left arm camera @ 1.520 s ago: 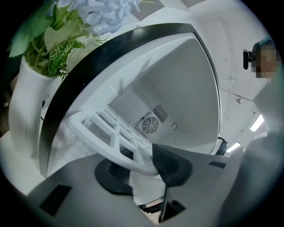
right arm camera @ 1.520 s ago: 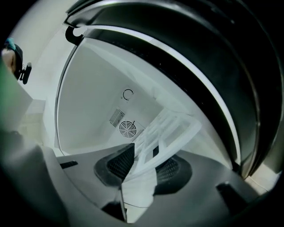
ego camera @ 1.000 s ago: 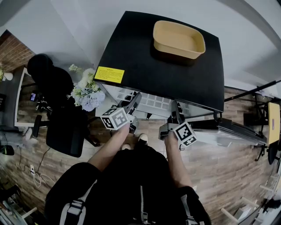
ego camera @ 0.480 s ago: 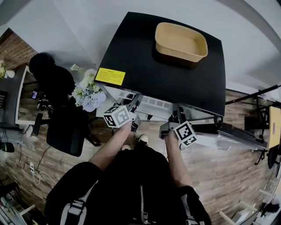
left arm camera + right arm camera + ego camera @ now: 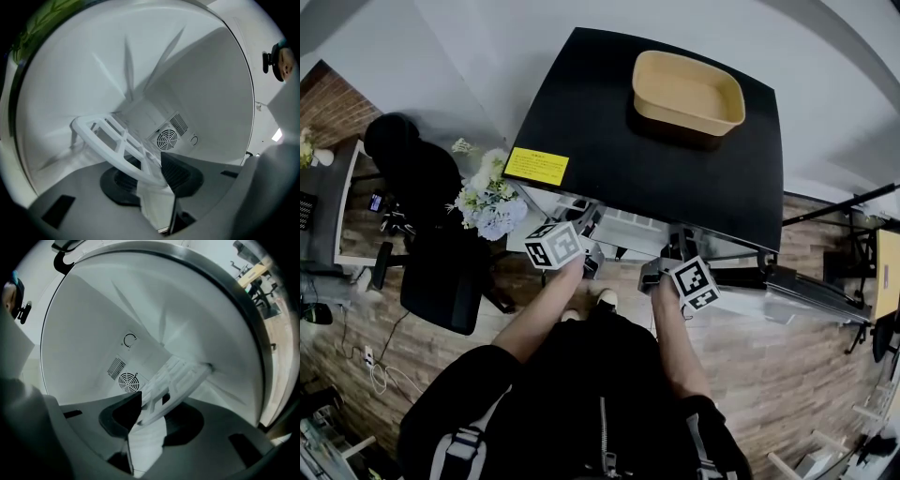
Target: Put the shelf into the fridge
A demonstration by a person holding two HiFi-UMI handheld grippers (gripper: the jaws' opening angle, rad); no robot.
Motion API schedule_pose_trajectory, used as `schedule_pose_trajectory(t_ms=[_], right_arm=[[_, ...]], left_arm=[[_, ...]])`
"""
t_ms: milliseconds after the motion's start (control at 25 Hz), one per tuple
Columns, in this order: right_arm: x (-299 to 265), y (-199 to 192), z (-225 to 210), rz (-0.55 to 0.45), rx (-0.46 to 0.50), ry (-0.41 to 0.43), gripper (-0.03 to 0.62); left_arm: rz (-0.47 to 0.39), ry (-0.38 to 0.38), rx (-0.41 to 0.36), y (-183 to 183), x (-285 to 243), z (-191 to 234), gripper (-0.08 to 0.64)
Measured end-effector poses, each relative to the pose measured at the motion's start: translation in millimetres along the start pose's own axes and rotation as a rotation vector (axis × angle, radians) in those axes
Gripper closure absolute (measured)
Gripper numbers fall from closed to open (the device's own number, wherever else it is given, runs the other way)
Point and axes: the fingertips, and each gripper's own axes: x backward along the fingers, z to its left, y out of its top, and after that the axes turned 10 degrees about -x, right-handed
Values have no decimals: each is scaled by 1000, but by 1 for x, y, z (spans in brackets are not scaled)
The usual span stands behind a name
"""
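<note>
**fridge_newbie:** ok so where's the shelf (image 5: 112, 159) at right now? from the head view i only catch a sliver of white at the front of the fridge (image 5: 628, 141)

**coldbox42:** mostly inside tbh; it's a white grid sitting in the white cavity; it looks tilted in both gripper views, with the far corner close to a side wall; the round fan vent (image 5: 166, 139) shows on the back wall behind it; the near rim is at the opening, between the 2 tools

**fridge_newbie:** and are they actually gripping it or just poking at it?

**coldbox42:** gripping afaict; the left hand-held gripper (image 5: 153, 180) is clamped on the near rim, with a dark pad touching the bar on each side; the right hand-held gripper (image 5: 152, 416) has the other end of that rim between its pads, both touching it, though its jaws have just eased a bit wider; the 2 sit side by side at the opening, near each other but apart, pointing roughly level into the cavity

**fridge_newbie:** anything else around?

**coldbox42:** a tan tub (image 5: 686, 86) on the black top of the fridge, toward the far right corner; a yellow sticker (image 5: 536, 167) at the near left corner of that top; pale flowers (image 5: 487, 202) and a black chair (image 5: 441, 272) off to the left, the chair on the wood-look floor (image 5: 769, 375)
</note>
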Motion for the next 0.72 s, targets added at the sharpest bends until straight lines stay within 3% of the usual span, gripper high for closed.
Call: schedule_pose_trajectory(t_ms=[520, 720], right_arm=[[-7, 3, 1, -39, 20, -16, 449], [-2, -3, 2, -14, 69, -17, 429]], left_arm=[[2, 1, 3, 3, -8, 2, 422], [23, -19, -13, 1, -4, 0, 414]])
